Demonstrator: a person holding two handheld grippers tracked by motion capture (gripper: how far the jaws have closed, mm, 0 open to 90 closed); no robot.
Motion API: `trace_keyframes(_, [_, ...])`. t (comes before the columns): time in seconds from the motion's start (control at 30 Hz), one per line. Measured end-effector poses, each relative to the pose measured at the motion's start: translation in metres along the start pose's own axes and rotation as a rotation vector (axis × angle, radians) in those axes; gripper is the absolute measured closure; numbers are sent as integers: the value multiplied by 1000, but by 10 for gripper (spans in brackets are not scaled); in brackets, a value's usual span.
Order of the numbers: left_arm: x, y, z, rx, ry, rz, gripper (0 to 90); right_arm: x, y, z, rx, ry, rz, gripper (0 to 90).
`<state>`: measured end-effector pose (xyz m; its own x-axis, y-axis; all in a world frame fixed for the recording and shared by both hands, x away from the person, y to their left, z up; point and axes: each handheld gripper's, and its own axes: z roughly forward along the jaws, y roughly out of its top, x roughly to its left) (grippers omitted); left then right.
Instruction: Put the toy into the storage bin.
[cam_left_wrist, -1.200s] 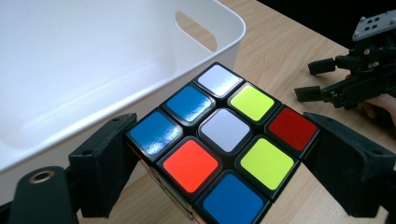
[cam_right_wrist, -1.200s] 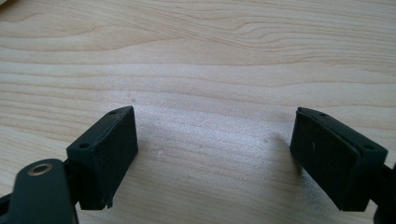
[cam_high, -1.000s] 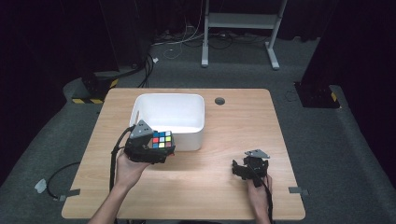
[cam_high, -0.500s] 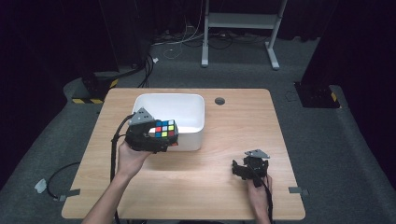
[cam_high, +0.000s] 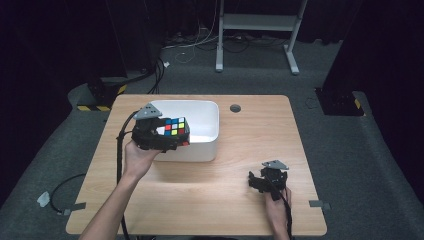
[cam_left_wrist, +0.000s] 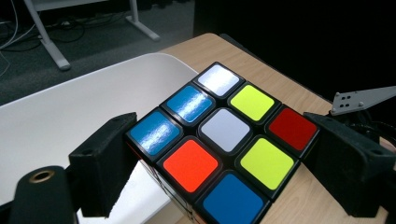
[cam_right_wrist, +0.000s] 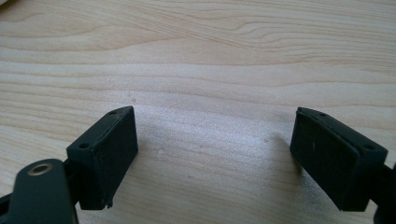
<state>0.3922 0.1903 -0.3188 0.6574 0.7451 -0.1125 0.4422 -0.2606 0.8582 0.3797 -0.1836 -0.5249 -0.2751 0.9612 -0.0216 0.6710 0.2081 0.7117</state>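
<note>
The left gripper (cam_high: 167, 134) clamps the puzzle cube (cam_high: 173, 127) between its jaws, above the near edge of the white tub (cam_high: 207, 135). Lifting looks done; lowering and release remain. The right gripper (cam_high: 265, 181) rests spread apart, empty, on the table (cam_high: 250, 130).

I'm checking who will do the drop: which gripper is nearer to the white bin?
Left. The left gripper holds the cube over the white bin's near edge. The right gripper rests apart on the table, open and empty.

The cube (cam_high: 174, 127) sits over the tub's (cam_high: 210, 117) near-left rim, on the table's (cam_high: 260, 130) left half.
</note>
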Motion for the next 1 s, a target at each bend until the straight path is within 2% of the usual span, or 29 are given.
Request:
trace_keyframes(0.4, [5, 21, 8, 16, 24, 47, 139, 0, 0, 0, 0, 0, 0, 148])
trace_keyframes(0.53, [8, 24, 11, 26, 29, 49, 139, 0, 0, 0, 0, 0, 0, 148])
trace_keyframes(1.0, [26, 23, 22, 31, 63, 2, 139, 0, 0, 0, 0, 2, 0, 147])
